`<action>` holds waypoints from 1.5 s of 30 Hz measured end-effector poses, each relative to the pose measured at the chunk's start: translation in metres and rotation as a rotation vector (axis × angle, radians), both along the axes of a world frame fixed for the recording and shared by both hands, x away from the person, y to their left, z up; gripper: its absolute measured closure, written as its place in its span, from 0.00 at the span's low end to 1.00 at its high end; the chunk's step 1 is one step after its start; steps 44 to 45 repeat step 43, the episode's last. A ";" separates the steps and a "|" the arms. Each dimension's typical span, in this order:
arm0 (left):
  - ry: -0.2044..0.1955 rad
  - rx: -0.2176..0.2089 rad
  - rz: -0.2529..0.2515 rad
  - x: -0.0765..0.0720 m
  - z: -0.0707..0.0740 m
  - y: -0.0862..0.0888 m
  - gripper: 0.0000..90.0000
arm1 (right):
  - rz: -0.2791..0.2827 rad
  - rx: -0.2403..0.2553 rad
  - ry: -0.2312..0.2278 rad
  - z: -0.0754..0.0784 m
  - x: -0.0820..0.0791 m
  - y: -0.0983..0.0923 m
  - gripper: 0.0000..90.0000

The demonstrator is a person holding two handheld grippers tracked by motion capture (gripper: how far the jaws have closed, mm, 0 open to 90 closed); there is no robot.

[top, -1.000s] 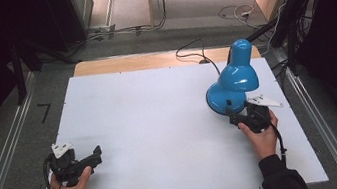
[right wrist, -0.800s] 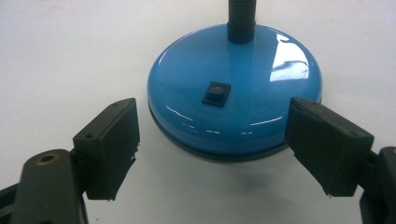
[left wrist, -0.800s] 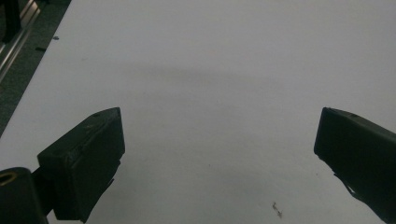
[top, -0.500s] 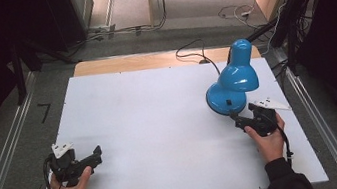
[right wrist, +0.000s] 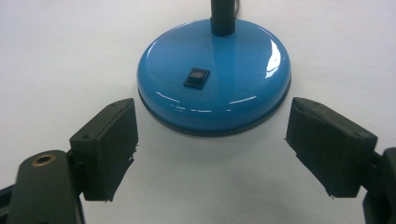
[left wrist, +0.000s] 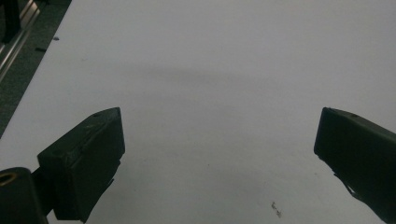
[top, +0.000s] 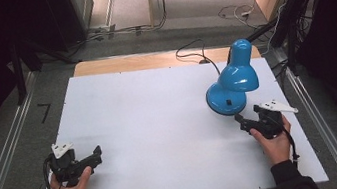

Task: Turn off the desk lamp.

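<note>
A blue desk lamp (top: 237, 76) stands at the right of the white table (top: 148, 107), its shade bent over its round base (top: 226, 103). In the right gripper view the base (right wrist: 219, 79) carries a small black rocker switch (right wrist: 196, 78), and the dark neck (right wrist: 222, 16) rises behind it. My right gripper (top: 240, 121) sits just in front of the base, open and holding nothing (right wrist: 212, 140). My left gripper (top: 95, 155) rests at the table's front left, also open over bare table (left wrist: 217, 144).
The lamp's black cord (top: 195, 52) runs off the back edge over a wooden strip (top: 141, 60). Metal rails (top: 0, 165) flank the table on both sides. Cables lie on the floor (top: 237, 12) behind it.
My right gripper has drawn back a little from the lamp base, toward the person and slightly right. The left gripper has stayed put.
</note>
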State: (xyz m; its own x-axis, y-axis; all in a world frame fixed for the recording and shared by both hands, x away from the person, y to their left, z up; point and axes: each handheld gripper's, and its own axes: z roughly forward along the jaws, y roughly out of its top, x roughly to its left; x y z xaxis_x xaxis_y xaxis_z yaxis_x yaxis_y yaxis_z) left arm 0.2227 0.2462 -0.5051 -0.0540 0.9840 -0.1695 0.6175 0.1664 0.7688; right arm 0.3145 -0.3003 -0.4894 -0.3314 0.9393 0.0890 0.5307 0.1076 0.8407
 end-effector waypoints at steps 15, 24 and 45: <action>0.001 0.001 0.000 0.000 0.000 0.000 0.03 | 0.005 -0.010 -0.002 0.003 -0.013 -0.011 0.16; 0.000 0.001 0.001 0.000 0.000 0.000 0.03 | -0.008 -0.005 -0.004 0.006 -0.021 -0.023 0.16; 0.000 0.002 -0.001 0.000 0.000 -0.001 0.03 | -0.099 -0.060 0.027 -0.003 -0.049 -0.071 0.15</action>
